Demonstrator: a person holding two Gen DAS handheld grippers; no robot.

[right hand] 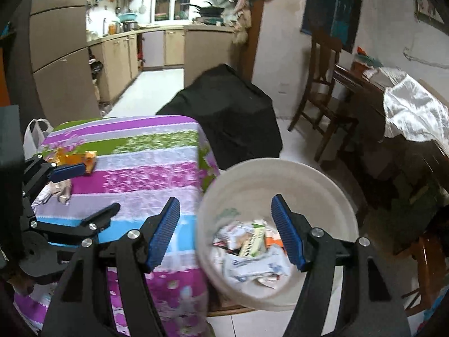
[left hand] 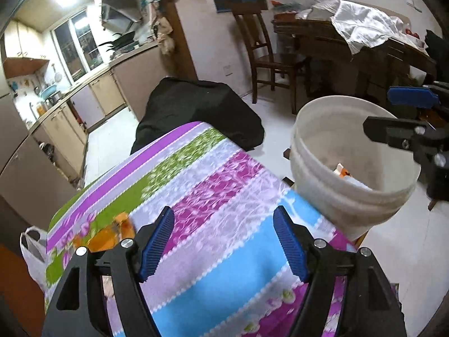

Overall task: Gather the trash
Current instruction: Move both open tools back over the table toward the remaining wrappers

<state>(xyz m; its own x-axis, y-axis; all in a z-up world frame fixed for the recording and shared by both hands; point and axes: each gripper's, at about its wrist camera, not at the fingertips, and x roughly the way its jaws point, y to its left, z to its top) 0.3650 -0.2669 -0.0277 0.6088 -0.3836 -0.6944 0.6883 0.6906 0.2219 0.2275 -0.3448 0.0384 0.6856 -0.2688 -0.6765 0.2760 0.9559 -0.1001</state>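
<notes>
A white bucket (right hand: 331,196) stands beside the table's right edge and holds several crumpled wrappers (right hand: 252,250); it also shows in the left wrist view (left hand: 322,146). My right gripper (right hand: 226,231) is open and empty above the bucket's left rim; it also shows in the left wrist view (left hand: 393,112). My left gripper (left hand: 224,241) is open and empty over the striped floral tablecloth (left hand: 196,196); it also shows in the right wrist view (right hand: 84,191). An orange wrapper (left hand: 112,233) lies left of it, also seen in the right wrist view (right hand: 73,158). A crumpled beige wrapper (right hand: 60,192) lies between the left gripper's fingers.
A black covered object (right hand: 230,112) stands behind the table. A wooden chair (right hand: 322,90) and a cluttered wooden table with white cloth (right hand: 407,112) are at the right. A white plastic bag (left hand: 33,252) hangs at the table's left. Kitchen cabinets (right hand: 118,56) line the back.
</notes>
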